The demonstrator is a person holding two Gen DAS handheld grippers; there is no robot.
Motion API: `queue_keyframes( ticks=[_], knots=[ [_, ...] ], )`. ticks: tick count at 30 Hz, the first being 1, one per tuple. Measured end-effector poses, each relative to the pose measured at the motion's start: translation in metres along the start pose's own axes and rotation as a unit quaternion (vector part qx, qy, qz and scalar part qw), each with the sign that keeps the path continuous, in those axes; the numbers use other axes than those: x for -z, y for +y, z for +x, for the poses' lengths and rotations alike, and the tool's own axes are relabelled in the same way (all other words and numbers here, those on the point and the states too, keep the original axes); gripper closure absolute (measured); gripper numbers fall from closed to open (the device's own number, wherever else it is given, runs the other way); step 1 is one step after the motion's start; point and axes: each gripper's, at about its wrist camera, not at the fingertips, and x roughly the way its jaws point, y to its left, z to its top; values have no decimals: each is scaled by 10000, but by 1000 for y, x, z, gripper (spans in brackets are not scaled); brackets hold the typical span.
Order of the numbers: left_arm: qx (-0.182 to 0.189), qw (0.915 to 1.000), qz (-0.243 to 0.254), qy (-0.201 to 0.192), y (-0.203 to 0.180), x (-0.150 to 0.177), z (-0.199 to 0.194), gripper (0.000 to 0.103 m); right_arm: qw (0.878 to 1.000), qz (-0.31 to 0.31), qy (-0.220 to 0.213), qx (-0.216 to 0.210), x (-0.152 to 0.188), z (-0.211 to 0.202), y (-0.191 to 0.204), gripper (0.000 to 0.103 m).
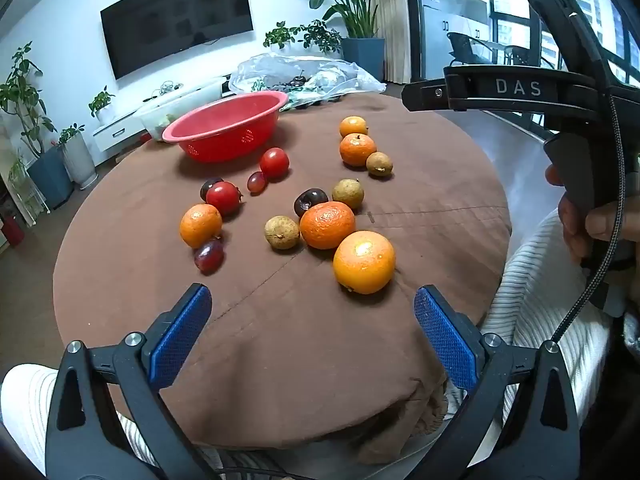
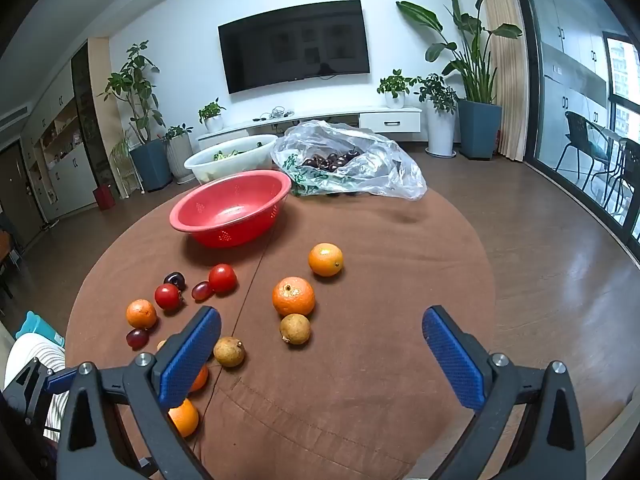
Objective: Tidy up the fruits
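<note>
Fruit lies scattered over the brown-covered bench (image 1: pixel 280 340) in my left wrist view, filling the middle of the frame. My left claw (image 1: pixel 312 328) sits at the bottom, its blue pads spread wide apart with only cloth between them. Just above the right pad I see the nearest orange (image 1: pixel 364 262), and up-left of it a darker mandarin (image 1: pixel 327 225) touching a longan (image 1: pixel 282 232) and a dark plum (image 1: pixel 311 201). A second longan (image 1: pixel 348 193) sits just right of that plum. At centre left another orange (image 1: pixel 200 225) sits between a purple grape (image 1: pixel 209 256) below and a red tomato (image 1: pixel 223 198) above. The red colander (image 1: pixel 226 125) stands empty at upper centre-left, a second tomato (image 1: pixel 274 163) just below it. At upper right I see the black body of my right claw (image 1: pixel 500 92), with a hand (image 1: pixel 592 224) on its handle at the right edge.

In my right wrist view, the right claw (image 2: pixel 322 344) is equally wide open at the bottom, holding nothing. Between its pads lie a longan (image 2: pixel 295 329) touching a mandarin (image 2: pixel 293 296) above it, and an orange (image 2: pixel 325 259) further up. The colander (image 2: pixel 231 208) stands at centre-left, with a clear plastic bag (image 2: pixel 360 164) of dark fruit behind it to the right and a white basin (image 2: pixel 232 160) behind it to the left
</note>
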Motion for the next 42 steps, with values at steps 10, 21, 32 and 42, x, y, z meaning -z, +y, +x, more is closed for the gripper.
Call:
queue_keyframes(
  ticks=[10,21,32,42],
  knots=[
    [1,10000,28,23,0,0,-1,0,10000,14,-30,-13,0,0,0,0],
    [15,10000,-1,19,3,-1,1,0,10000,13,-31,-6,0,0,1,0],
    [23,10000,-12,18,4,-1,2,0,10000,4,-30,0,0,0,1,0],
    [23,10000,-20,15,4,-1,2,0,10000,1,-29,2,0,0,2,0]
  ],
)
